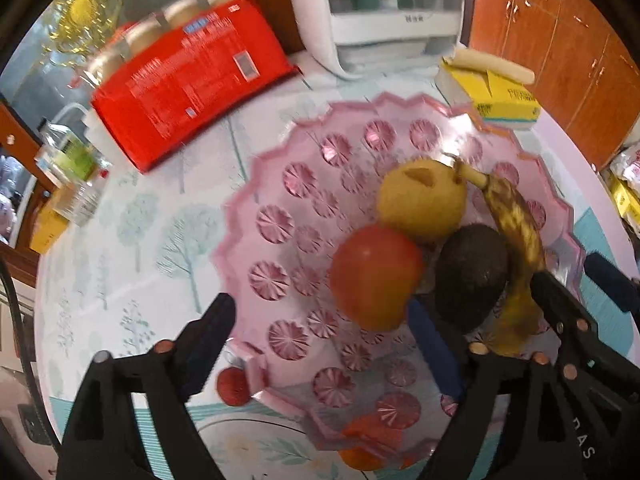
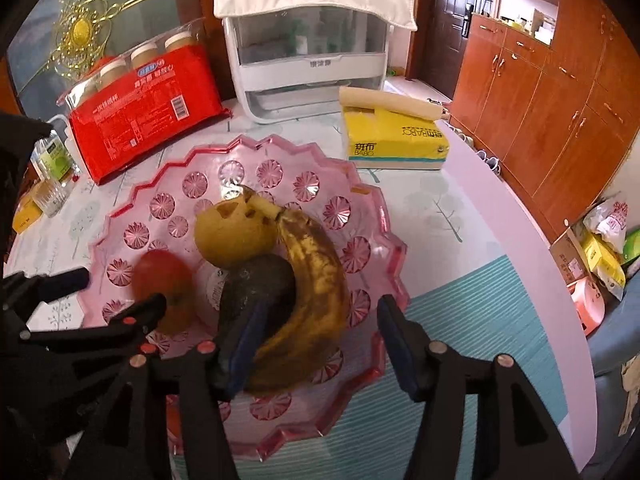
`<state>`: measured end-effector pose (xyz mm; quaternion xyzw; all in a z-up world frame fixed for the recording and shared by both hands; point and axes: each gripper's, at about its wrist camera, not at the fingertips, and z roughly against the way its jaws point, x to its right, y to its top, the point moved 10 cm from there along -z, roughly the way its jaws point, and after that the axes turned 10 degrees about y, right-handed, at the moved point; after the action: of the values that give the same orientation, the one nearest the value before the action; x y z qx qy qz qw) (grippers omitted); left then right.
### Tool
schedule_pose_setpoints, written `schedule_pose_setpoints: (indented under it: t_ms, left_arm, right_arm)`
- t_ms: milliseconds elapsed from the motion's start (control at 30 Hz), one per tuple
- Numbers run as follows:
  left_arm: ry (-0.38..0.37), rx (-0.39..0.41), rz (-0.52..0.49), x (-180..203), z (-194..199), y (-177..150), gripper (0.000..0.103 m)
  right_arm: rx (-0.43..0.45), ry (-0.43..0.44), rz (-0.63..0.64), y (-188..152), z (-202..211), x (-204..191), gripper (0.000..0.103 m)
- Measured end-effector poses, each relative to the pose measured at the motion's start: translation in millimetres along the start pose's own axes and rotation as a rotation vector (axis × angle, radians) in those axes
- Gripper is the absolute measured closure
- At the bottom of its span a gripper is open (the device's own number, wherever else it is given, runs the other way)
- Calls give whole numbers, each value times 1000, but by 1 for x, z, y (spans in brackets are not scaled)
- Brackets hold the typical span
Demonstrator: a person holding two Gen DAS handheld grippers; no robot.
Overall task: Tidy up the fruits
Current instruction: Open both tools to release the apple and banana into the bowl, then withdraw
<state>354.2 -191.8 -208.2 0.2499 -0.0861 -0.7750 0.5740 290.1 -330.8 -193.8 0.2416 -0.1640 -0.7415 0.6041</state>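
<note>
A pink cut-glass plate (image 2: 248, 152) holds a yellow pear (image 2: 232, 232), a dark avocado (image 2: 256, 284), a brown-spotted banana (image 2: 316, 280) and a blurred red apple (image 2: 160, 276). My right gripper (image 2: 322, 344) is open over the plate's near side. The banana's lower end lies between its fingers, close to the left pad and apart from the right one. My left gripper (image 1: 320, 336) is open wide. The red apple (image 1: 376, 276) lies just beyond its fingertips, with no pad pressing on it. In the left wrist view the right gripper's fingers (image 1: 556, 300) reach in by the banana (image 1: 516, 232).
A red pack of jars (image 2: 144, 120), a white covered appliance (image 2: 308, 64) and a yellow tissue box (image 2: 396, 140) stand behind the plate. Glasses and a bottle (image 2: 50, 196) are at the left. A small red fruit (image 1: 232, 386) lies by the plate's rim. The table edge (image 2: 520, 240) curves on the right.
</note>
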Motion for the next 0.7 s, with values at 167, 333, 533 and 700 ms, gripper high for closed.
schedule_pose_setpoints:
  t_ms: [167,333,533,700]
  left_arm:
    - [-5,5,8,-8,8,0,11]
    - [-7,9,16,-16,18,-6,11]
    - [-23,17,46,-30,34,-14,11]
    - [-32,35,72,-46,52,-19,11]
  right_arm:
    - [4,6,14,-2,10,-7,43]
    - [10,23,17,-5,22,-15,42]
    - [-2,23,12,-11,34,-18,42]
    - [-3,23,11,-15,46,-22,41]
